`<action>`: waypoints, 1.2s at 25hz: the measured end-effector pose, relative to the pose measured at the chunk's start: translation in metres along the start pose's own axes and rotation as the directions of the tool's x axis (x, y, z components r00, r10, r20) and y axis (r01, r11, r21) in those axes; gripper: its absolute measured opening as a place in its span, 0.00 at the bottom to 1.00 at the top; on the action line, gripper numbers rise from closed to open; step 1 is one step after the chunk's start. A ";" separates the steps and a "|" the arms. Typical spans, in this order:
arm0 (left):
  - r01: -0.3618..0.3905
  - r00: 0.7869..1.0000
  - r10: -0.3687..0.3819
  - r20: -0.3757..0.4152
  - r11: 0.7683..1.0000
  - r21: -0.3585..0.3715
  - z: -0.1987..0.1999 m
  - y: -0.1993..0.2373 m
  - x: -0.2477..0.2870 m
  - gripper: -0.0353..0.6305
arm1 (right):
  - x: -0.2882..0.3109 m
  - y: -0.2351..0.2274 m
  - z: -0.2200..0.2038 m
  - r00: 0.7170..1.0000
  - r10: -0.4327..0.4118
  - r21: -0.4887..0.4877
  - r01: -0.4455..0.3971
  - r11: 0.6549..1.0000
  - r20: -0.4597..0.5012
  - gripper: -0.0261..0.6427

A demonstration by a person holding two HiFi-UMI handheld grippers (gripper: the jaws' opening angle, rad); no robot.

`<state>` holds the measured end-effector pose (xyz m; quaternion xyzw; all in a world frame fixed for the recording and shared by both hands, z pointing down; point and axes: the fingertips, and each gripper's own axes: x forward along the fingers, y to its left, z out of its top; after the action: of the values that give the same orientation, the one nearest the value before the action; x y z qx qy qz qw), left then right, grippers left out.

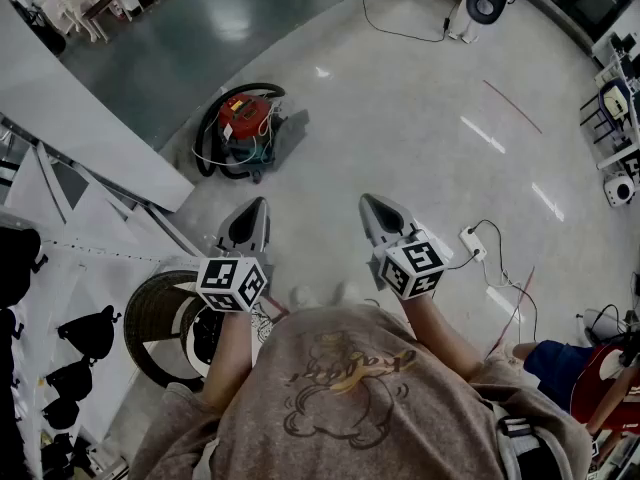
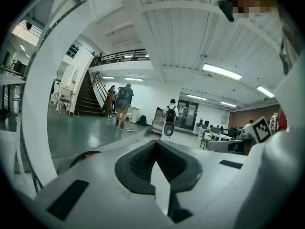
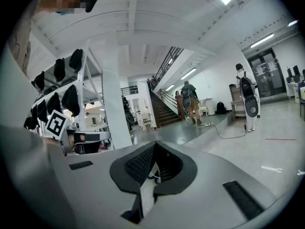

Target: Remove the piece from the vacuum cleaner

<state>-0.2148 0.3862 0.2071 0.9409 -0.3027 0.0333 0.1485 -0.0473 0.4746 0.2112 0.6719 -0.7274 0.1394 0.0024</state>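
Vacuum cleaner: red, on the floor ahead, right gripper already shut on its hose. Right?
No. The red vacuum cleaner is on the floor ahead, but the right gripper is shut on nothing, not the hose. The right gripper view shows its jaws together and empty; the head view shows it short of the vacuum.

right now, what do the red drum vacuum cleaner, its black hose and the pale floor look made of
Red drum vacuum cleaner: probably moulded plastic, semi-gloss; solid colour, rounded top, too small to be sure. Black hose: flexible plastic or rubber, matt; it curls round the body. Pale floor: hard and polished, maybe coated concrete or vinyl; ceiling lights reflect as streaks.
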 end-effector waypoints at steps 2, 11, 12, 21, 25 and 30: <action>-0.001 1.000 0.001 0.002 1.000 0.003 0.001 0.004 -0.001 0.06 | 0.003 0.001 -0.001 1.000 -0.012 0.012 0.012 1.000 0.011 0.04; 0.029 0.999 -0.029 -0.018 0.999 0.020 -0.001 0.023 0.005 0.06 | 0.018 0.006 -0.013 0.999 -0.048 0.042 0.048 0.998 0.008 0.04; 0.034 0.999 -0.033 -0.020 0.999 0.022 -0.003 0.026 0.004 0.06 | 0.019 0.008 -0.016 0.999 -0.051 0.042 0.050 0.998 0.007 0.04; 0.054 0.998 -0.054 -0.029 0.999 0.000 -0.008 0.053 0.016 0.06 | 0.043 0.013 -0.027 0.997 -0.077 0.050 0.077 0.996 -0.008 0.04; 0.041 0.999 -0.041 -0.025 0.999 -0.012 -0.007 0.067 0.034 0.06 | 0.068 0.006 -0.028 0.998 -0.064 0.048 0.064 0.997 -0.016 0.04; 0.032 0.999 -0.032 -0.032 0.999 -0.011 0.003 0.092 0.073 0.06 | 0.117 -0.016 -0.018 0.999 -0.051 0.059 0.052 0.997 -0.017 0.04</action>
<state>-0.2082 0.2735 0.2393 0.9442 -0.2853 0.0443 0.1587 -0.0467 0.3627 0.2539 0.6893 -0.7052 0.1659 -0.0086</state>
